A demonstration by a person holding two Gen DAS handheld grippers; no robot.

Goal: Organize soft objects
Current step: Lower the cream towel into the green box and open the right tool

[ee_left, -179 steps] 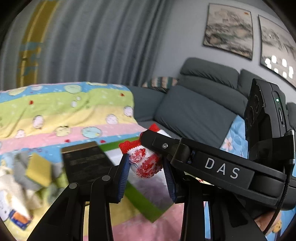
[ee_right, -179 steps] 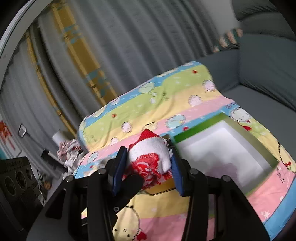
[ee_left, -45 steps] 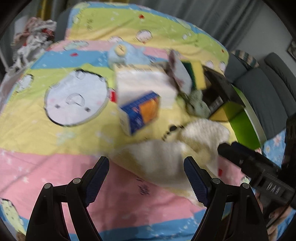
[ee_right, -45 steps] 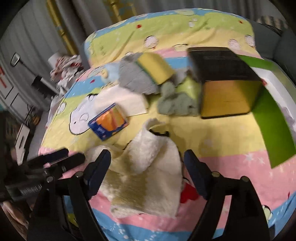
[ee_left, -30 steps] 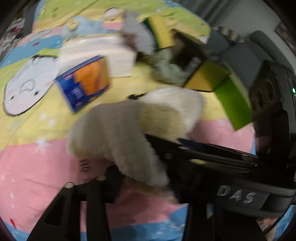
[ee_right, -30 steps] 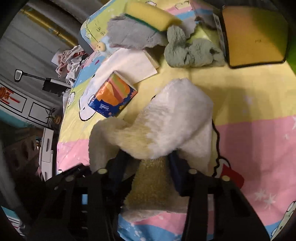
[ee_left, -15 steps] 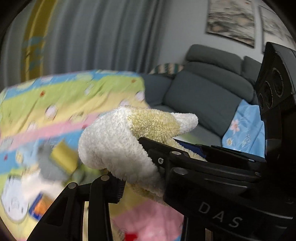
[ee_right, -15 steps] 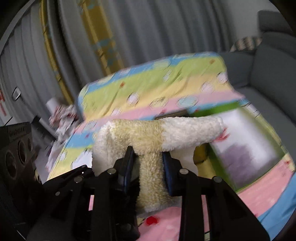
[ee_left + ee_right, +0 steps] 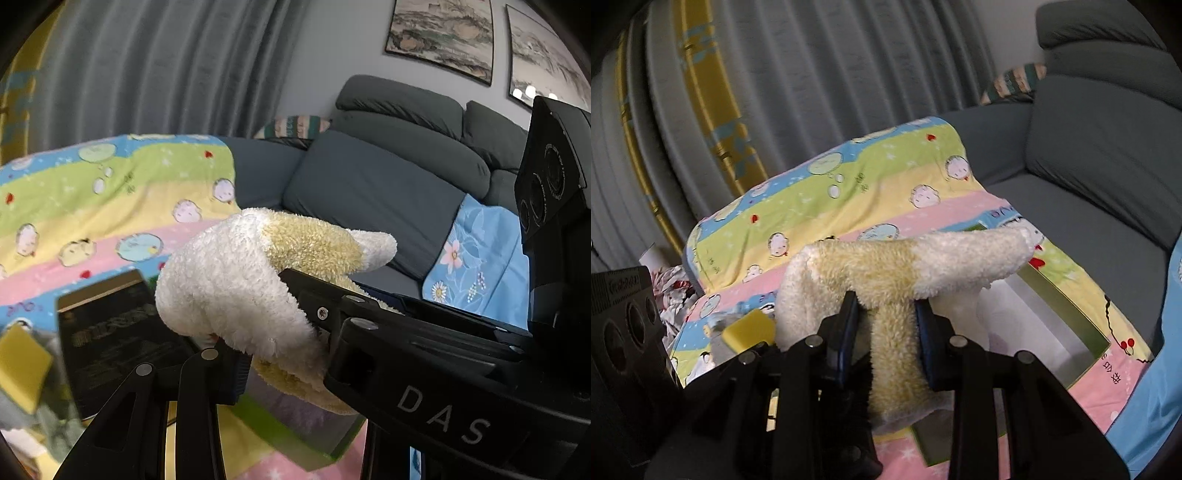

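Observation:
A fluffy cream and yellow towel (image 9: pixel 236 288) hangs in the air, held by both grippers. My left gripper (image 9: pixel 280 350) is shut on its lower fold; the right fingertip is hidden behind the other device. My right gripper (image 9: pixel 886 332) is shut on the towel (image 9: pixel 894 280), which drapes over both fingers. A green-edged box with a white inside (image 9: pixel 1052 317) lies open just beyond and below the towel; it also shows in the left wrist view (image 9: pixel 295 417).
A striped cartoon blanket (image 9: pixel 849 192) covers the surface. A black and gold box lid (image 9: pixel 110 332) stands at the left. A yellow sponge (image 9: pixel 746 328) lies beside grey cloths. A grey sofa (image 9: pixel 388 177) runs behind and to the right.
Both grippers were open over the towel on the blanket, then closed on it and lifted it. It now hangs above the green-edged box.

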